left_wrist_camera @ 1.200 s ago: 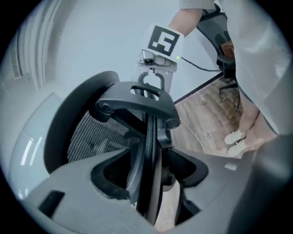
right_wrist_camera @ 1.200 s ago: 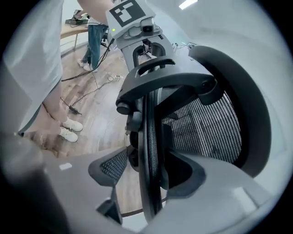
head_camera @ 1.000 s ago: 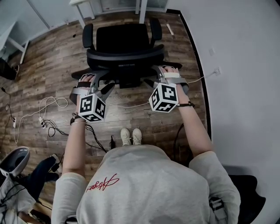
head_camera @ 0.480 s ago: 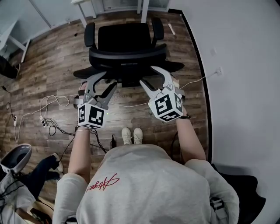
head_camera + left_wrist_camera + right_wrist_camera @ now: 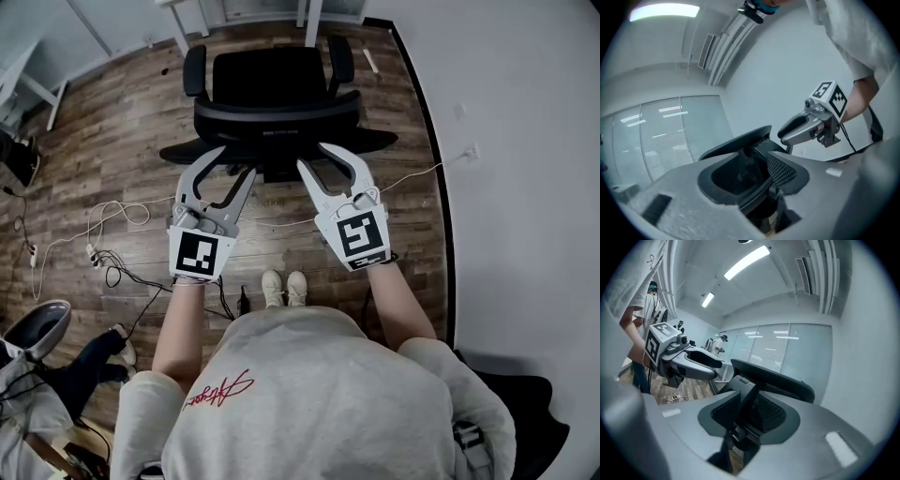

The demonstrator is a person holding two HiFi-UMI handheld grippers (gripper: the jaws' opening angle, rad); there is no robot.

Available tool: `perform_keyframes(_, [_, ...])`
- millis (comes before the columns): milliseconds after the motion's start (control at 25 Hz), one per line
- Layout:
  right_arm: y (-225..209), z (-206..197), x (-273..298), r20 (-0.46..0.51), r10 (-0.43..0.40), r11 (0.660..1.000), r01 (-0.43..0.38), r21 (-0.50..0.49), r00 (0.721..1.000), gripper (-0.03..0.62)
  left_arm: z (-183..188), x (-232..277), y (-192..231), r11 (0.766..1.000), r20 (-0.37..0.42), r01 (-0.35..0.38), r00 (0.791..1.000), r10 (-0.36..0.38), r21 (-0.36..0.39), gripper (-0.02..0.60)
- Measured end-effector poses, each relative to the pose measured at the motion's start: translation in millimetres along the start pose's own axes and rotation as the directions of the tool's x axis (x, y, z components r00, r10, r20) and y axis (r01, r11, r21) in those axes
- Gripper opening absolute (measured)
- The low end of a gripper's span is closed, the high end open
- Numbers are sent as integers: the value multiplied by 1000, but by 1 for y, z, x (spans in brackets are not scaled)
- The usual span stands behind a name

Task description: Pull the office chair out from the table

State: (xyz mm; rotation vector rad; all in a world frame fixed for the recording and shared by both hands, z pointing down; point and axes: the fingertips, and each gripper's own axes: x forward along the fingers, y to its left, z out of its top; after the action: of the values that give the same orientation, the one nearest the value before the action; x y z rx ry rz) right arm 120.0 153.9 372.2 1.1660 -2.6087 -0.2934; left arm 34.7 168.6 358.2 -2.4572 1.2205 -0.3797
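Office chair (image 5: 272, 89) just beyond left tool (image 5: 234, 162) and right tool (image 5: 315, 157), both empty, jaws apart, lately narrowing.

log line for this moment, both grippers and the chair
left gripper: open, fingers just closing, empty | right gripper: same | office chair: ungripped, ahead of both

One office chair (image 5: 272, 103), two grippers: left gripper (image 5: 234, 164), right gripper (image 5: 316, 157); two white shoes (image 5: 282, 289).
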Motion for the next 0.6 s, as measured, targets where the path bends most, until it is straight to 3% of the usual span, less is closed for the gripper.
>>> perform_keyframes(160, [8,9,0,40,0,999,-2,38,999,94,14,-4,2,999,48,-18,999,20,-45,155])
perform_keyframes(440, [7,22,-3,87,-22,990,10,138,996,48,24,-7,-4,1000,44,-7,999,7,-5,97])
perform_keyframes(600, [9,31,-5,105,-33,989,18,147,994,11,26,-8,-5,1000,54,-9,998,10,-21,80])
